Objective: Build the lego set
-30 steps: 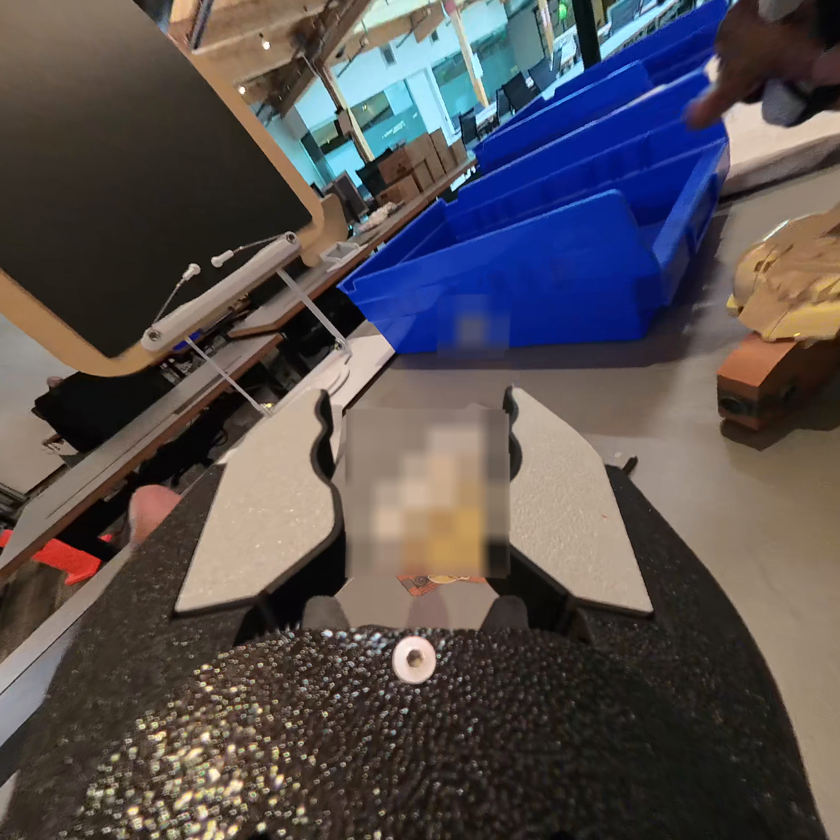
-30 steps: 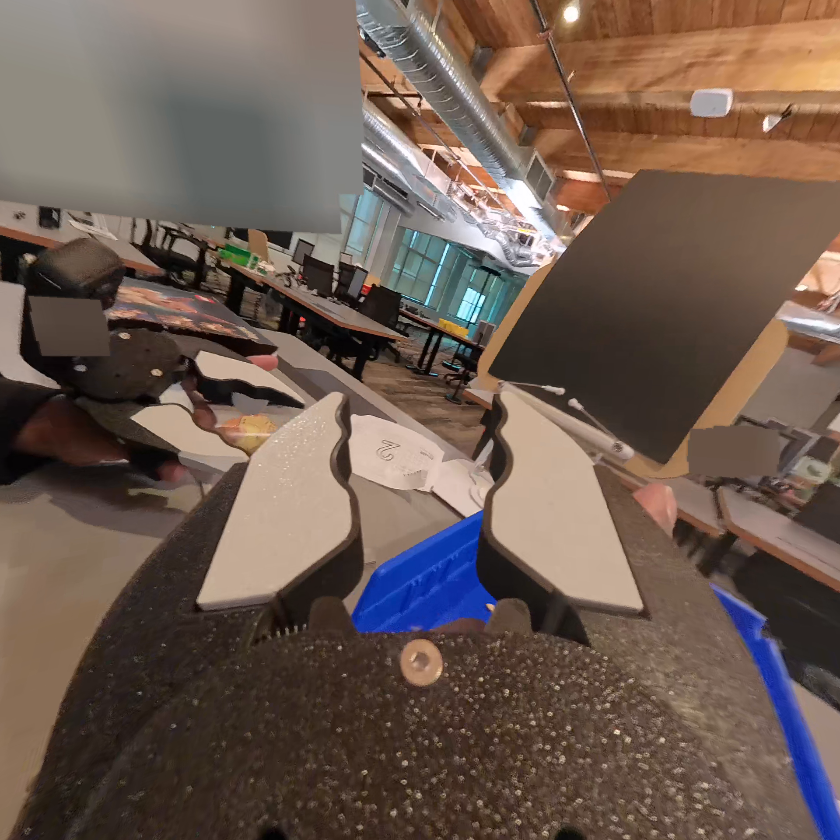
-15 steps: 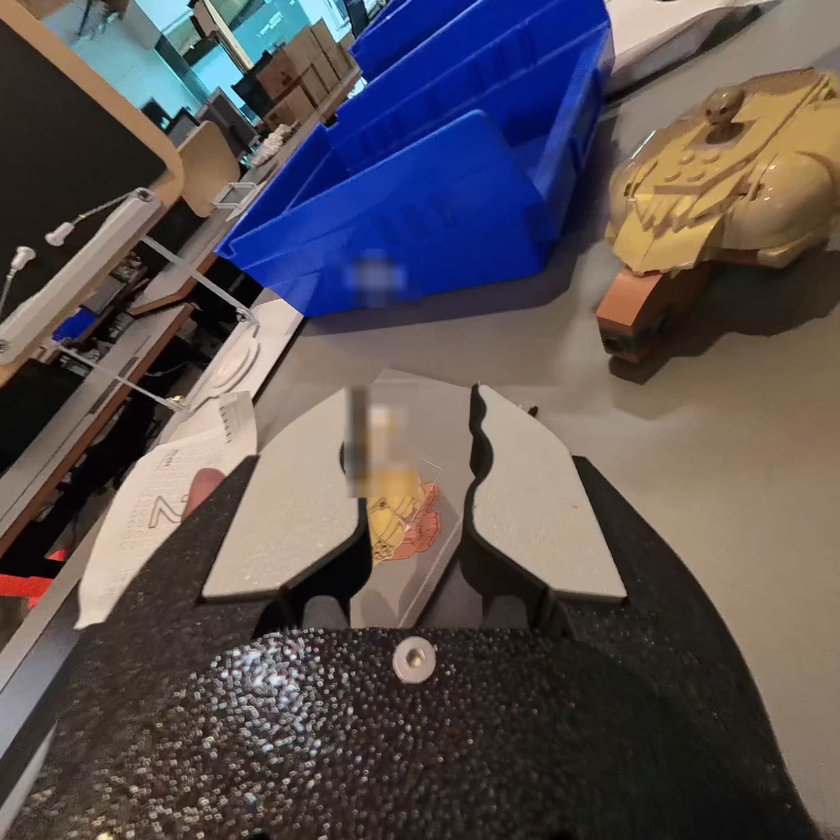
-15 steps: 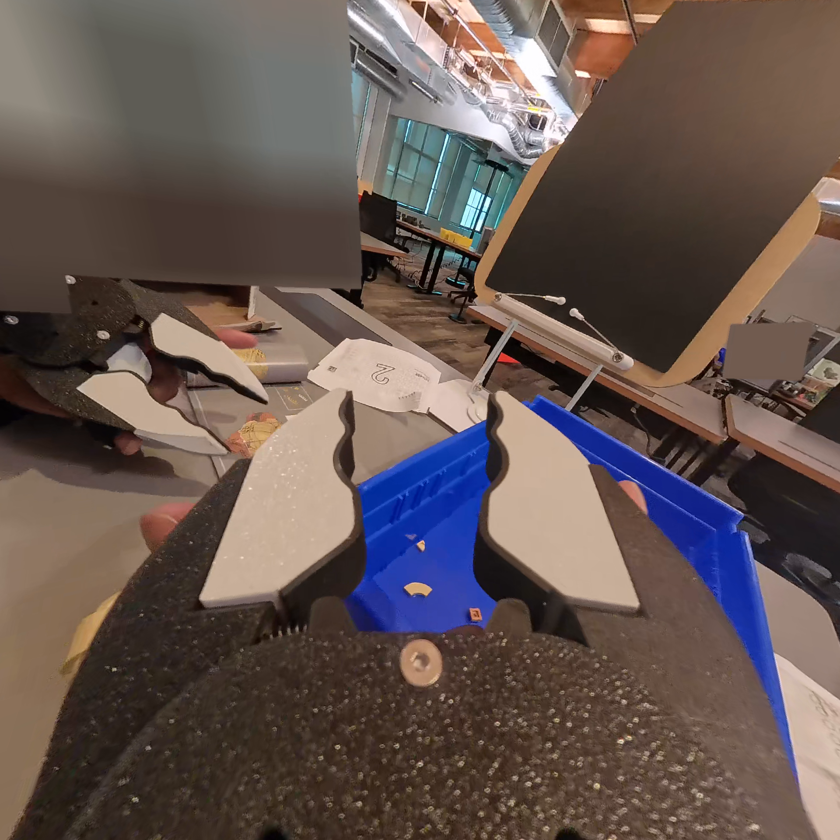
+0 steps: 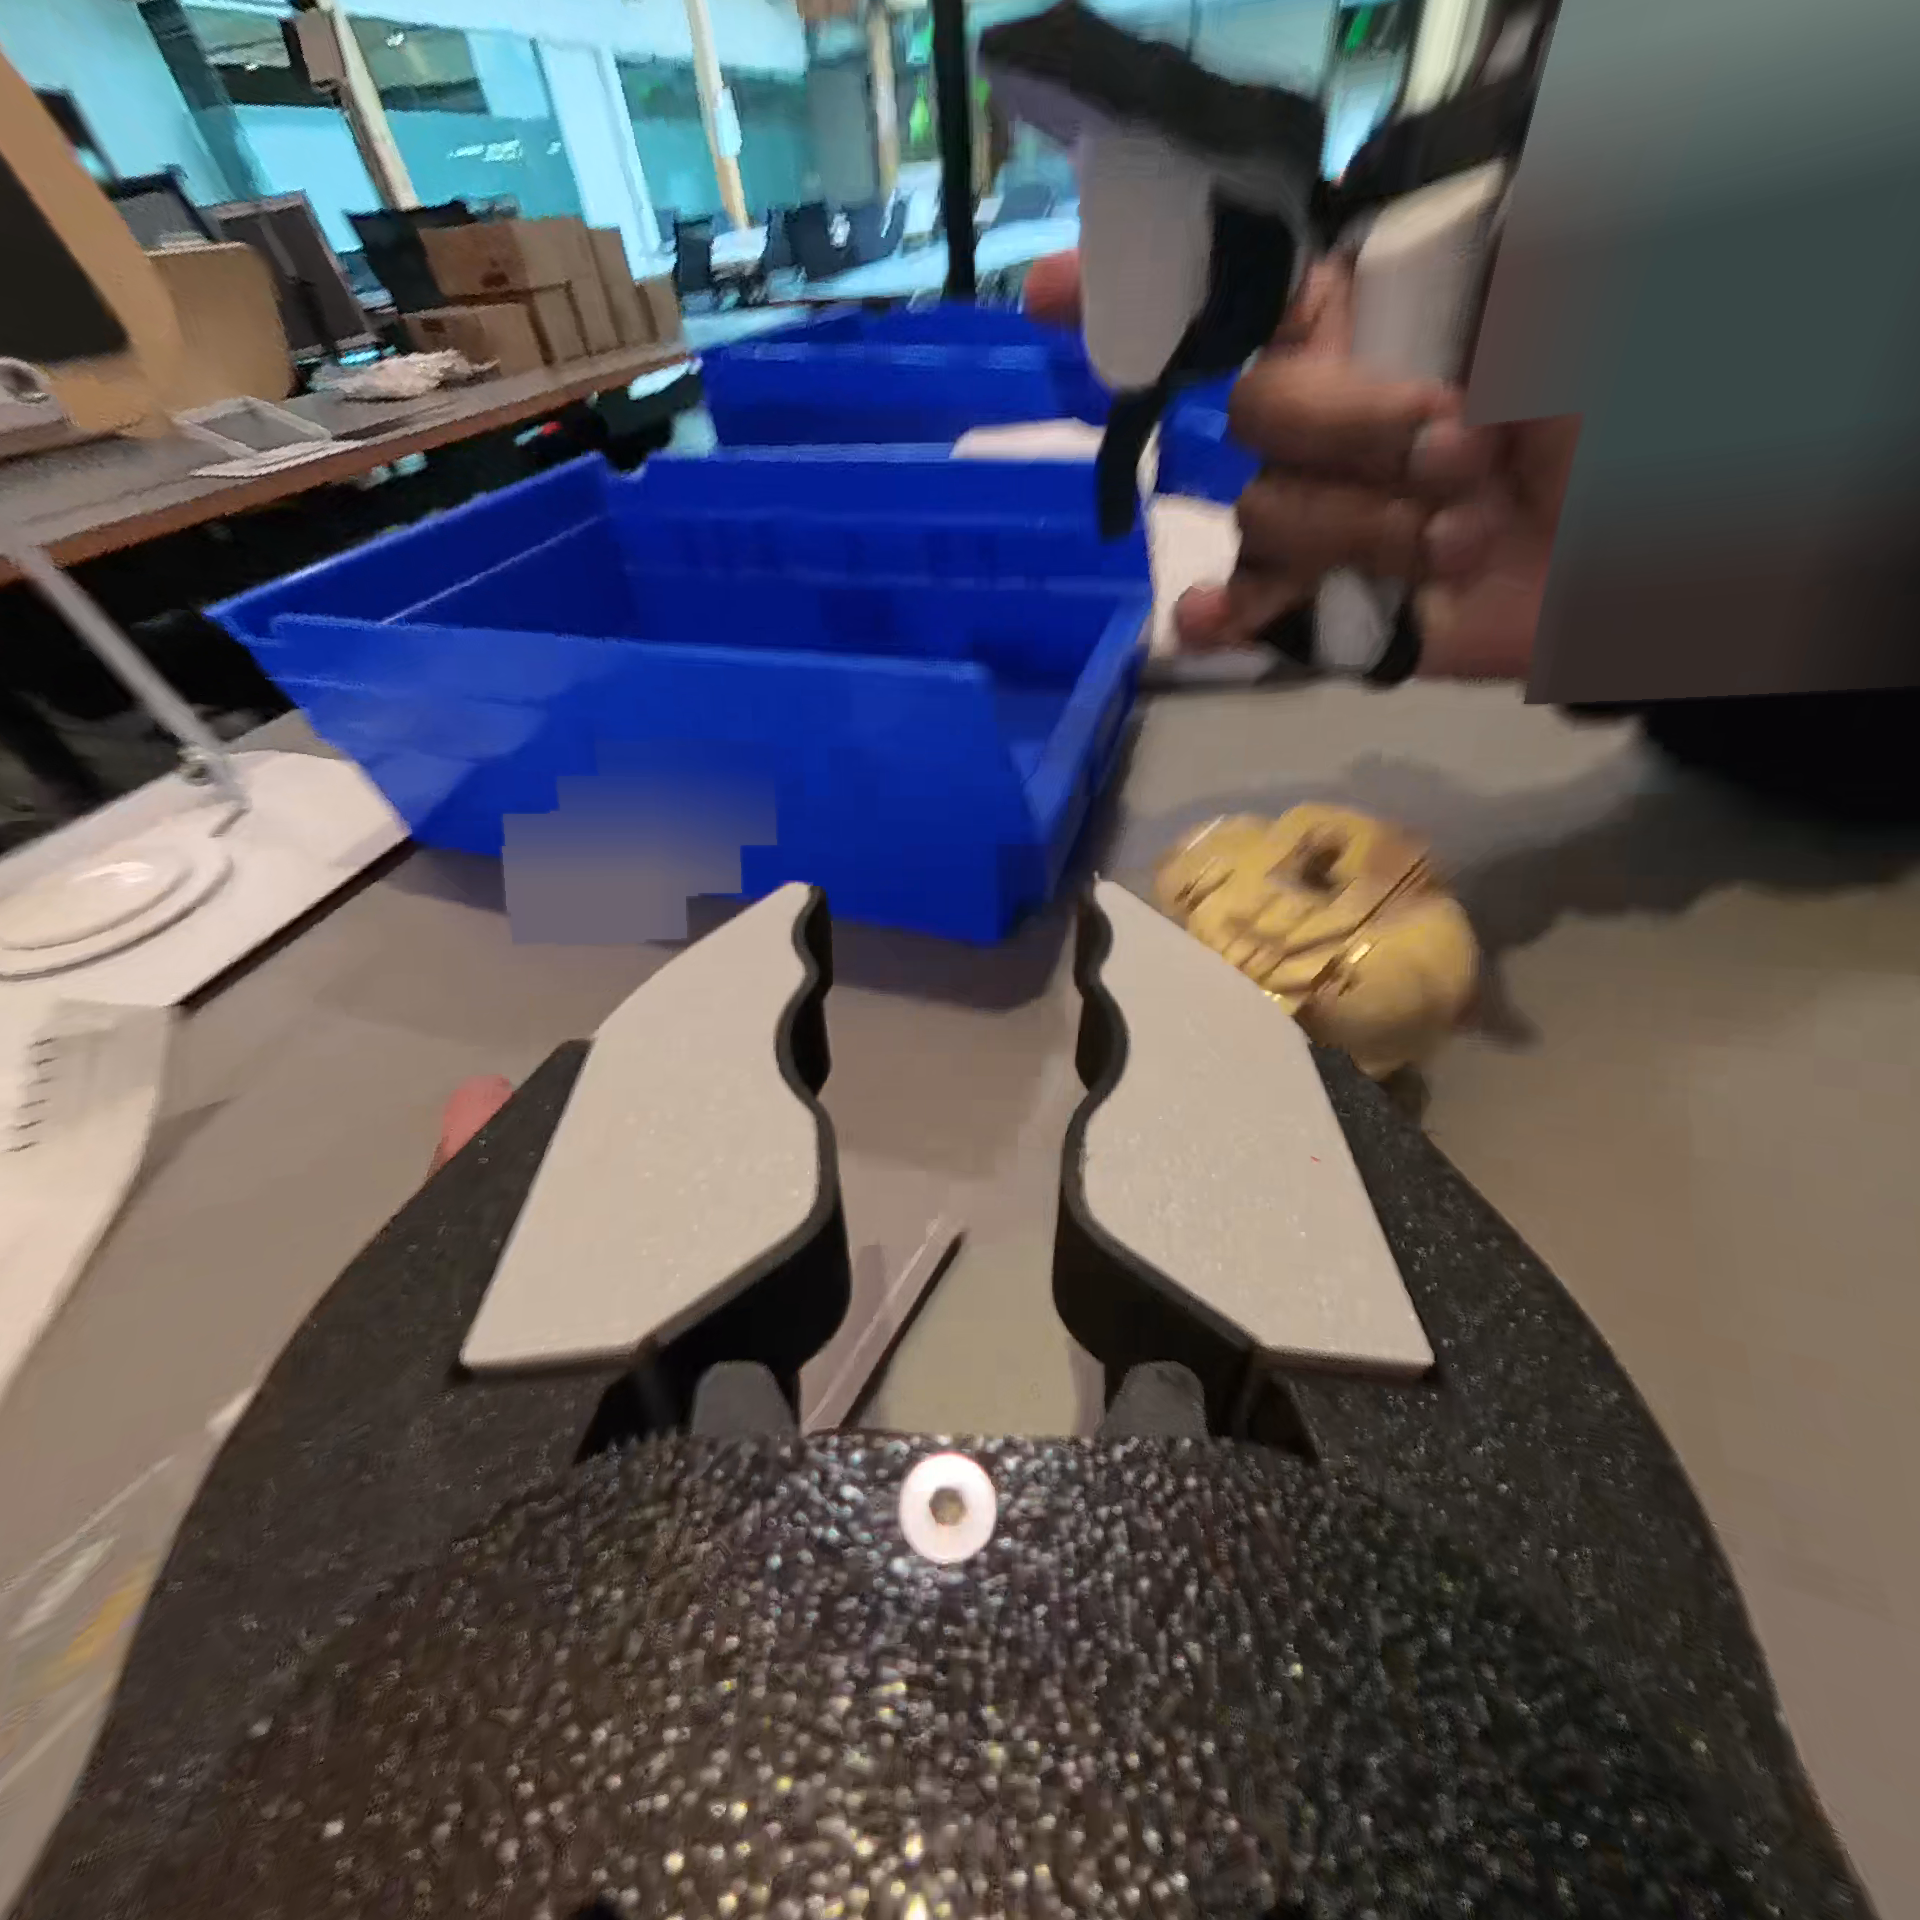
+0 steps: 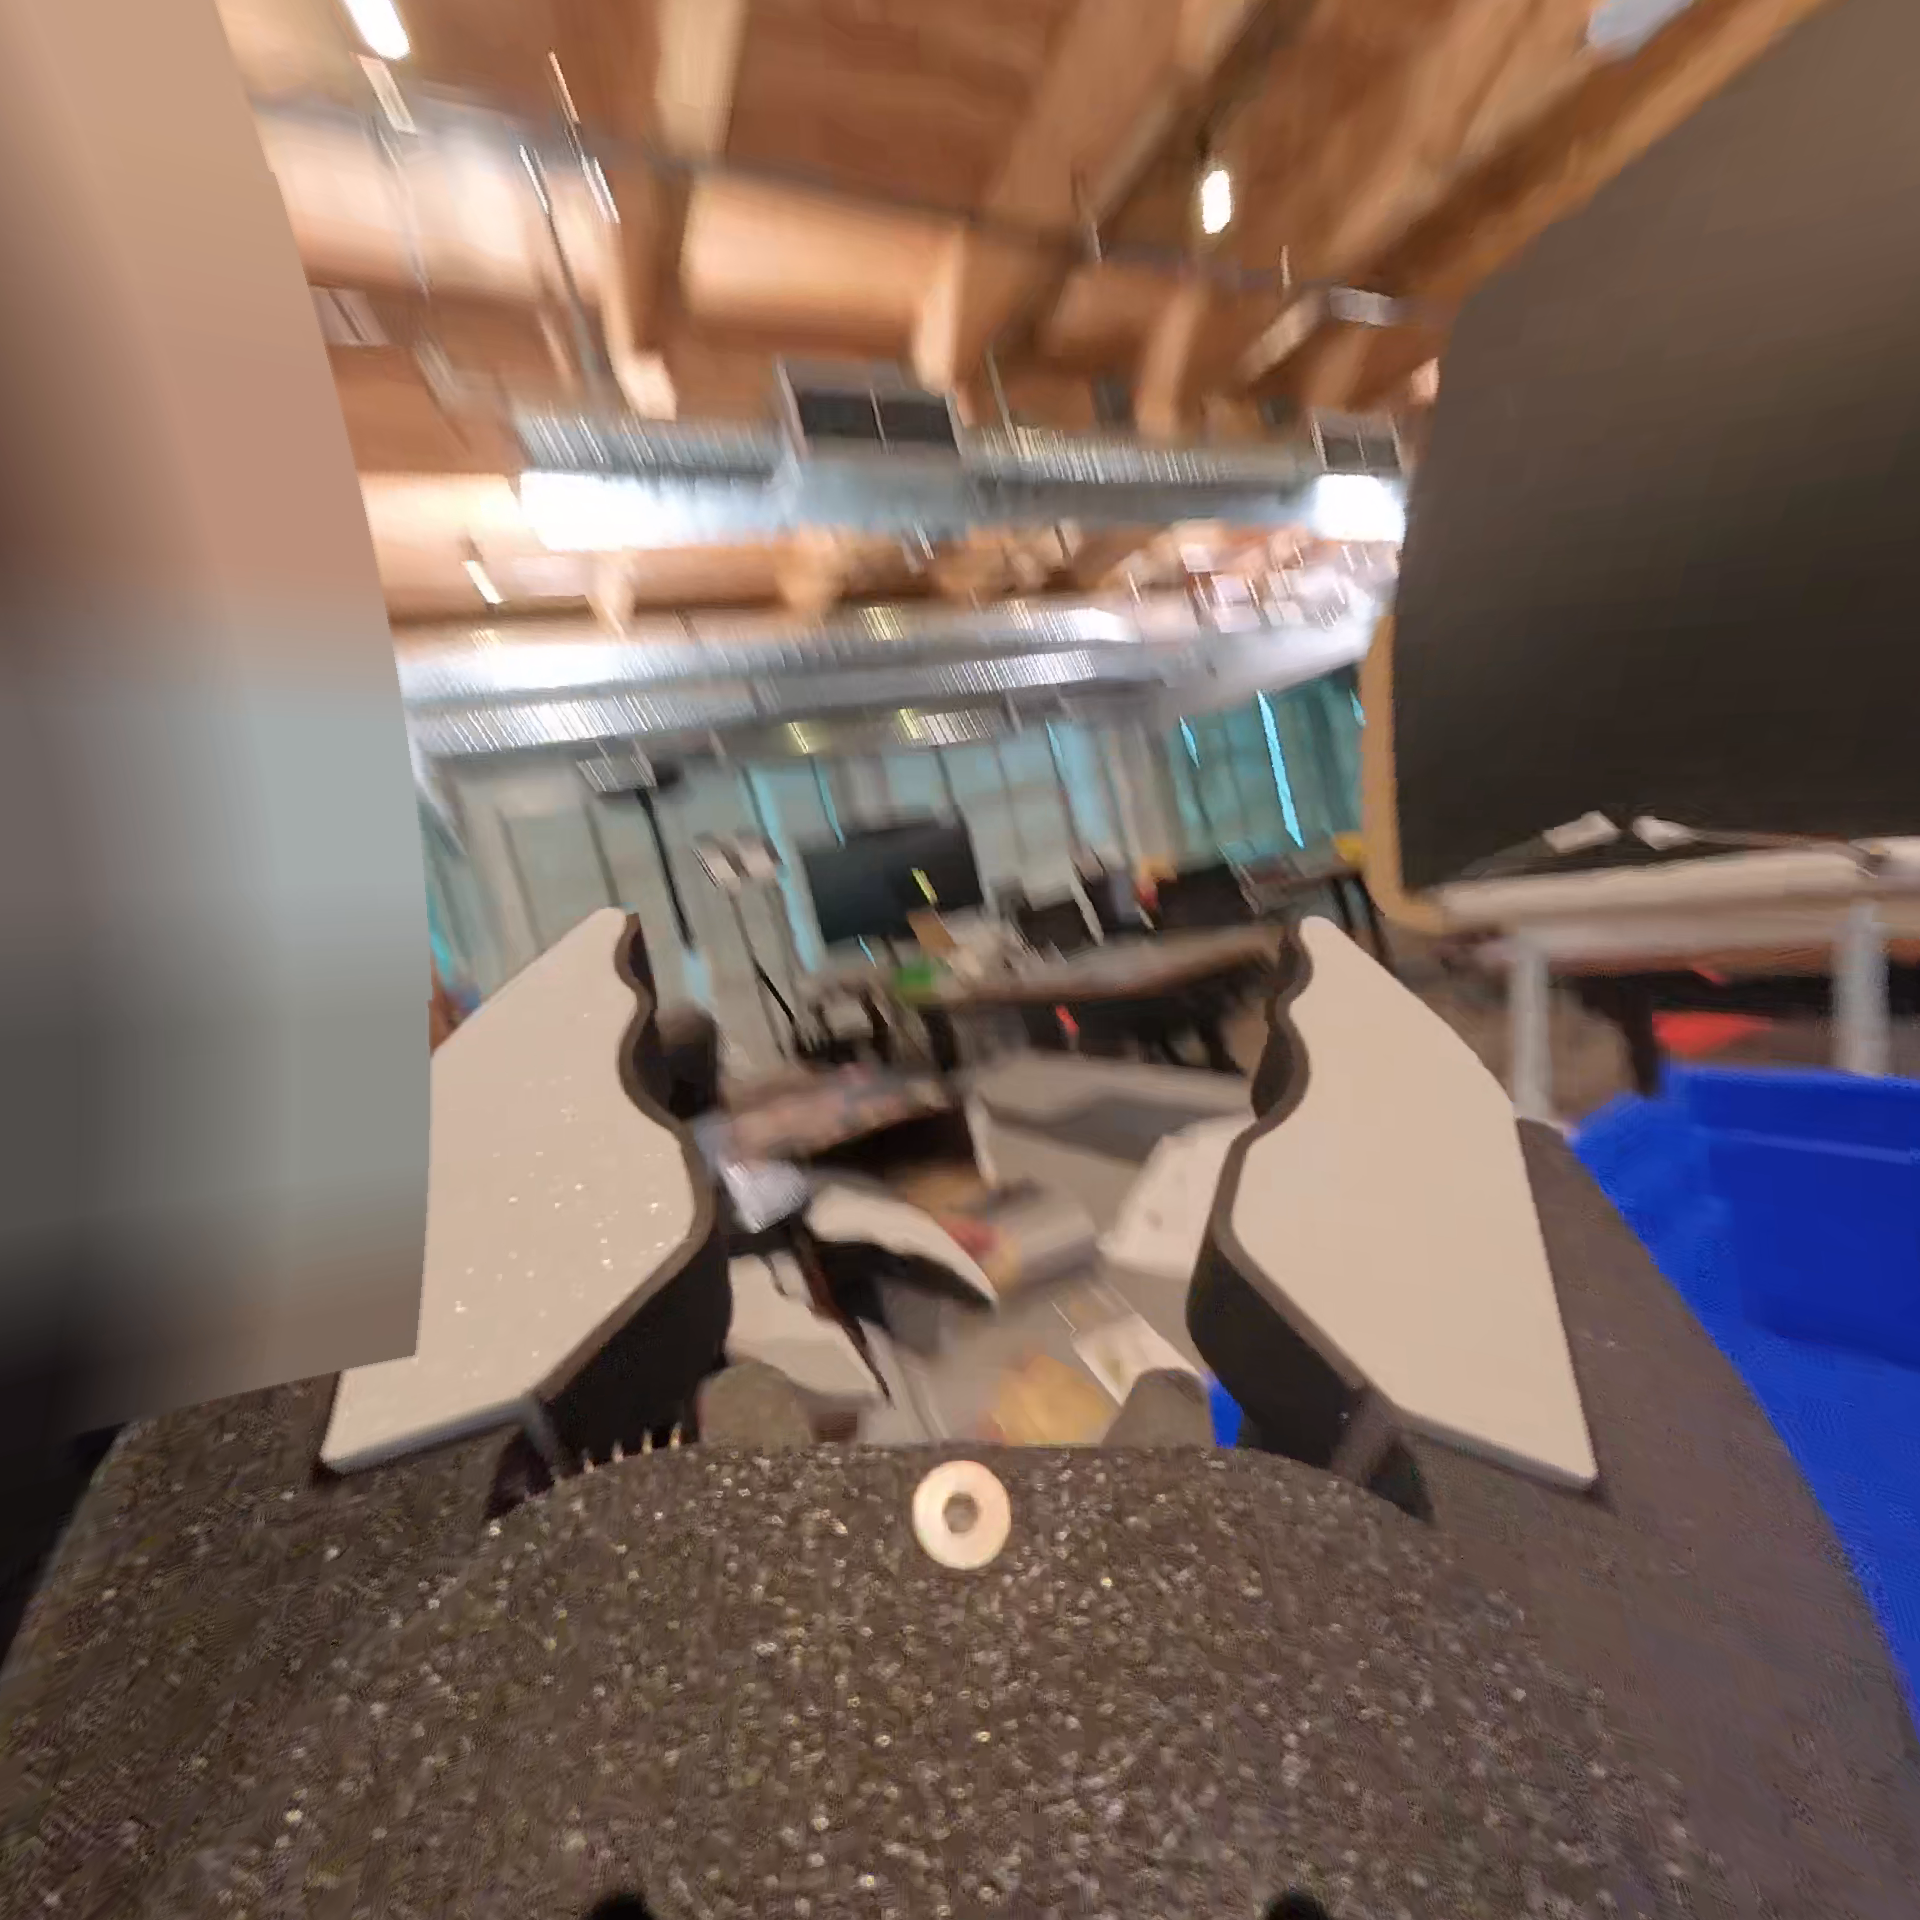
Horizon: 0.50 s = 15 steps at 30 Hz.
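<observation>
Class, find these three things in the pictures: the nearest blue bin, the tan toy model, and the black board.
Blue bin (image 5: 665,727), left wrist view, front wall.
Tan toy model (image 5: 1340,925), left wrist view, its top.
Black board (image 6: 1683,468), right wrist view, its dark face.

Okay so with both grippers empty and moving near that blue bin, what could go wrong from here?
1. The left gripper, jaws apart over the grey table, sits close to the tan toy model; a sideways swing might knock it.
2. The right gripper hangs open above the blue bin; both views are motion-blurred, so it could clip the rim.
</observation>
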Available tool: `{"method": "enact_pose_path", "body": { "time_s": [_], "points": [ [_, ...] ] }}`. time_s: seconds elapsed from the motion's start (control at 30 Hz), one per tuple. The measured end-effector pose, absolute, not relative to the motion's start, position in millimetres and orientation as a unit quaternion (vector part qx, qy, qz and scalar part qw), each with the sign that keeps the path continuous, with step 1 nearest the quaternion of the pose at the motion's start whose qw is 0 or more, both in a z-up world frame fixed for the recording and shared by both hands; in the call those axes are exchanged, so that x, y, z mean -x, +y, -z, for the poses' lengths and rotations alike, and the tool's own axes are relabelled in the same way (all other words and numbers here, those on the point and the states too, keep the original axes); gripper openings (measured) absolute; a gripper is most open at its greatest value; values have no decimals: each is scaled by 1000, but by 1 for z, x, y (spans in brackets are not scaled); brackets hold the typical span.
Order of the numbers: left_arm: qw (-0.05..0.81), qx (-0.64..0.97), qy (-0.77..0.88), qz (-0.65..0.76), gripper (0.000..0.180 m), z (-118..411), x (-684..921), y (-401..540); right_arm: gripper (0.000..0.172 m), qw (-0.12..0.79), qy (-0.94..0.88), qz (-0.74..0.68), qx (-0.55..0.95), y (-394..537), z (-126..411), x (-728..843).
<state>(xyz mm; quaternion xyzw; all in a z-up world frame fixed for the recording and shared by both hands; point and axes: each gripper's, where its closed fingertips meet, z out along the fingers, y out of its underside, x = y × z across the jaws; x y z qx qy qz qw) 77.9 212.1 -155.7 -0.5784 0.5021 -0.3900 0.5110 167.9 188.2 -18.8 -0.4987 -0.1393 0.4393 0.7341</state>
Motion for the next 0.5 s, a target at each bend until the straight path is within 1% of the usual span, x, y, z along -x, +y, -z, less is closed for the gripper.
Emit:
{"method": "enact_pose_path", "body": {
  "time_s": [0.07, 0.13, 0.2, 0.27, 0.33, 0.4, 0.5],
  "points": [
    [498, 552, 458, 486, 44, 129, -86, 198, 116, 736, -93, -524, 419, 175, -5, -173],
    [504, 510, 395, 575, 44, 96, -91, 188, 126, 706, -52, -605, 363, 167, -20, -172],
    [491, 462, 337, 657, 43, 69, -94, 176, 128, 695, -29, -638, 329, 162, -27, -165],
    [468, 443, 305, 701, 44, 59, -104, 165, 129, 696, -23, -647, 311, 157, -30, -154],
    [463, 453, 313, 694, 41, 64, -117, 156, 131, 703, -8, -651, 286, 153, -34, -150],
    [480, 476, 345, 651, 40, 78, -127, 149, 130, 713, 1, -645, 273, 149, -37, -149],
    [502, 455, 401, 616, 31, 81, -122, 134, 132, 710, -15, -647, 278, 141, -41, -142]
  ]
}}
